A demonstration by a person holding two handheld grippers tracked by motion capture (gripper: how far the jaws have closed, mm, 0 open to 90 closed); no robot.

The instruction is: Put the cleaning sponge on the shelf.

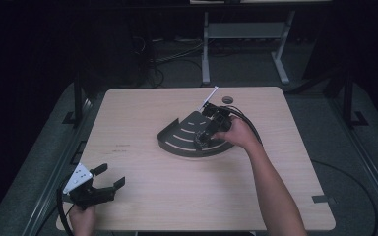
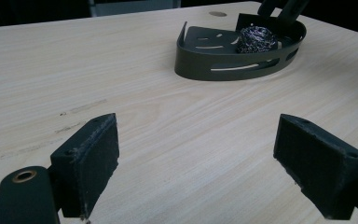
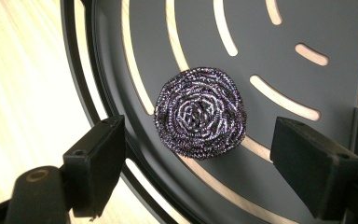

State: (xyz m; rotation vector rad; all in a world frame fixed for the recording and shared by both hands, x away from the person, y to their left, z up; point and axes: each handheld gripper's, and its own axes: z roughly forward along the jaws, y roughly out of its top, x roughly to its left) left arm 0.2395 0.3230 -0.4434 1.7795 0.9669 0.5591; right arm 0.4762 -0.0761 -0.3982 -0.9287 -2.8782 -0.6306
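One steel wool scourer (image 3: pixel 199 113) lies flat on the slotted floor of a dark quarter-round corner caddy (image 3: pixel 317 28). The scourer is a round coil with no long axis to report; its spiral face looks up at the right gripper's camera. It sits near the caddy's curved front wall, partly over one of the curved slots. In the left gripper view the scourer (image 2: pixel 257 38) shows inside the caddy (image 2: pixel 205 70), towards the rear wall.

In the high view the caddy (image 1: pixel 174 140) rests on the wooden table (image 1: pixel 142 196) right of centre, curved wall towards the person, straight walls towards the far edge.

Right gripper (image 3: pixel 196 154): jaws spread wide, one on either side of the scourer and clear of it. Neither pad touches the coil; nothing is held. The left-hand jaw in that view hangs over the caddy's curved rim, the other over the caddy floor. In the high view the right gripper (image 1: pixel 200 140) points down into the caddy, the right hand (image 1: pixel 238 132) behind it, the forearm running in from the bottom edge.

Left gripper (image 1: pixel 109 178): jaws wide apart, nothing between them but bare table. It lies low at the near left corner of the table, held by the left hand (image 1: pixel 82 216), well apart from the caddy and aimed towards it.
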